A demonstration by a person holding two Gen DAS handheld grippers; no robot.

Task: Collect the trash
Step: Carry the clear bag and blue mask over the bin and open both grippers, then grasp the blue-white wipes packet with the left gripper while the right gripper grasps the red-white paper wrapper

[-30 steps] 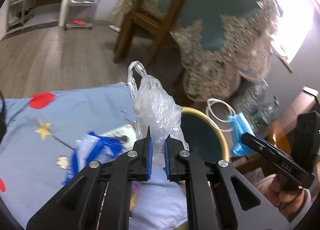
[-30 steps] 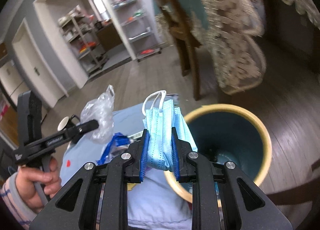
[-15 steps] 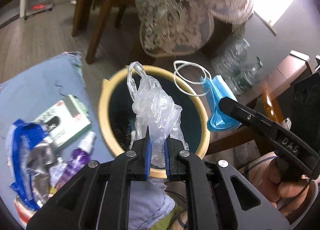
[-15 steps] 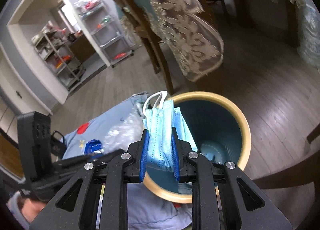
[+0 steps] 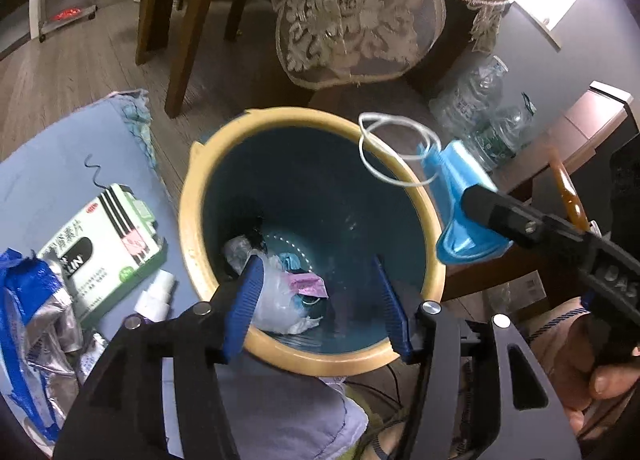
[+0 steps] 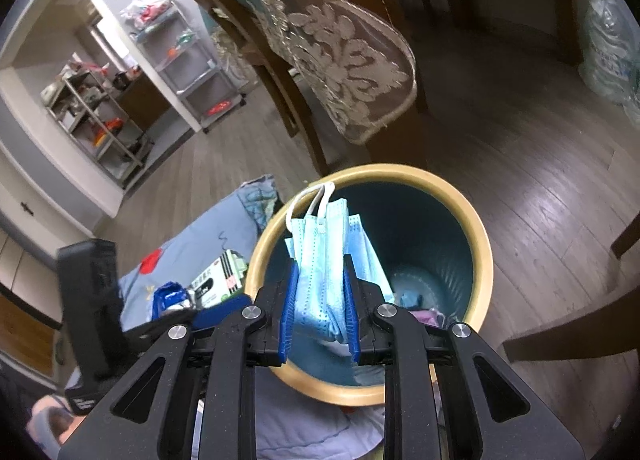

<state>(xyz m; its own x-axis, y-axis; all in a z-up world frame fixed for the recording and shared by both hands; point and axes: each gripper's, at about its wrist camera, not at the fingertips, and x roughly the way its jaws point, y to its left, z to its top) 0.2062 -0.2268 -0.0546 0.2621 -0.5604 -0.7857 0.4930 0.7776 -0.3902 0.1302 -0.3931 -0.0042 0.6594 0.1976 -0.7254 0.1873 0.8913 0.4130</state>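
Note:
A round bin (image 5: 188, 220) with a tan rim and dark teal inside stands beside a blue cloth. My left gripper (image 5: 320, 292) is open and empty over the bin's near rim. A clear plastic bag (image 5: 276, 300) lies at the bin's bottom with other trash. My right gripper (image 6: 320, 300) is shut on a blue face mask (image 6: 324, 260) and holds it above the bin (image 6: 480, 236). The mask (image 5: 460, 212) also shows at the bin's right rim in the left wrist view.
On the blue cloth (image 5: 60, 164) left of the bin lie a green and white box (image 5: 100, 244), a small white bottle (image 5: 156, 300) and a blue and silver wrapper (image 5: 32, 308). A chair and a table with a lace cloth (image 5: 352, 12) stand behind. Water bottles (image 5: 480, 108) stand at right.
My left gripper has opened and let go of the clear plastic bag, which now lies inside the bin. My right gripper has moved over the bin with the mask.

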